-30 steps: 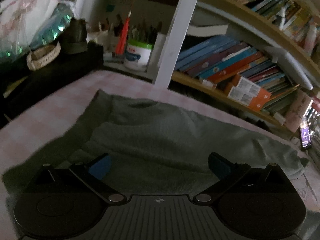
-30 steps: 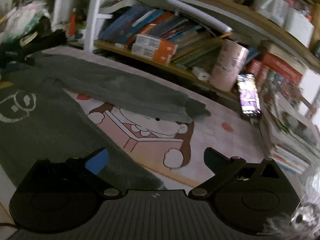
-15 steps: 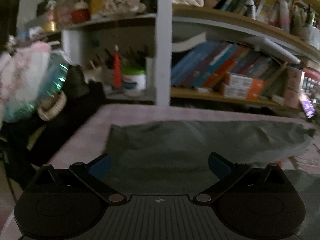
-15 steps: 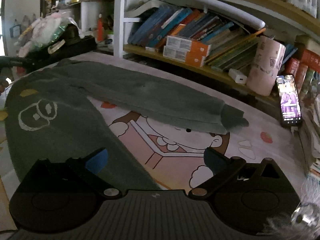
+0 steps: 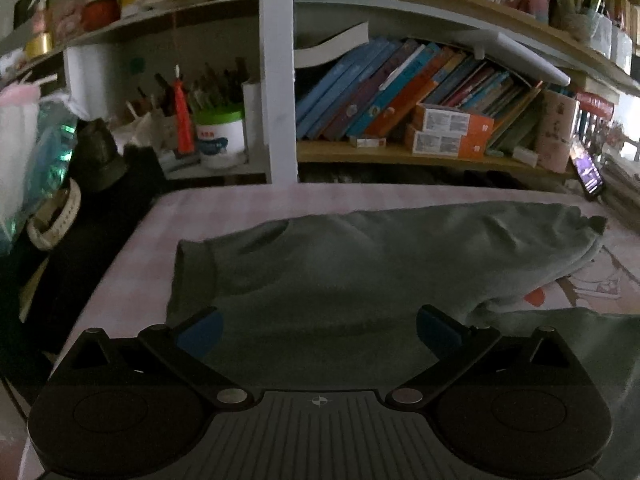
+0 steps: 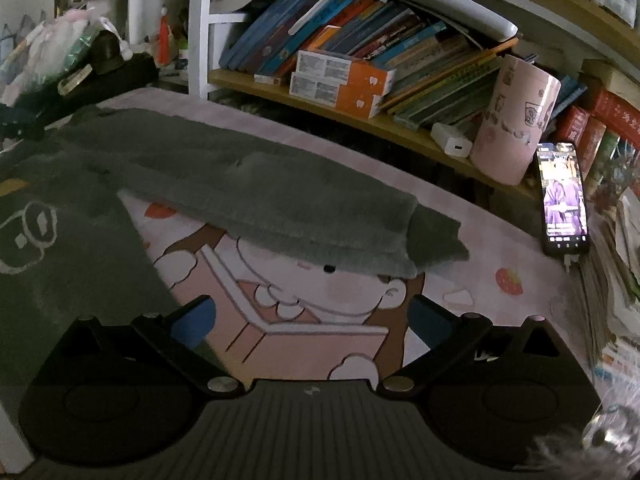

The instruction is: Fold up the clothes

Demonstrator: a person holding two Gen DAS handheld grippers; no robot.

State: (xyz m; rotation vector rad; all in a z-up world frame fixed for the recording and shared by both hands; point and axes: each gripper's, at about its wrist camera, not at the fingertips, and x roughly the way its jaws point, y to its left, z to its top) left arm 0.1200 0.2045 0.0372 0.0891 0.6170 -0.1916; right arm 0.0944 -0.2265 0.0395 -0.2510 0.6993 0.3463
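Bookshelves (image 6: 360,60) back a cartoon-print bed (image 6: 304,320); before them the green sweatshirt (image 5: 360,272) lies spread, one sleeve (image 6: 280,208) outstretched, folding barely begun; left tool (image 5: 318,330) and right tool (image 6: 308,320) both gape, empty.

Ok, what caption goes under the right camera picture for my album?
Open right gripper above a cartoon sheet, facing a grey sleeve by the bookshelf.

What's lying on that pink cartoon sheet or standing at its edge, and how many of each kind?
Grey-green garment: 1
Lit phone, propped at the sheet's edge: 1
Pink patterned cylinder, on the shelf just behind: 1
White charger block, beside the cylinder: 1
Orange-and-white boxes, stacked on the shelf: 2
Total: 6
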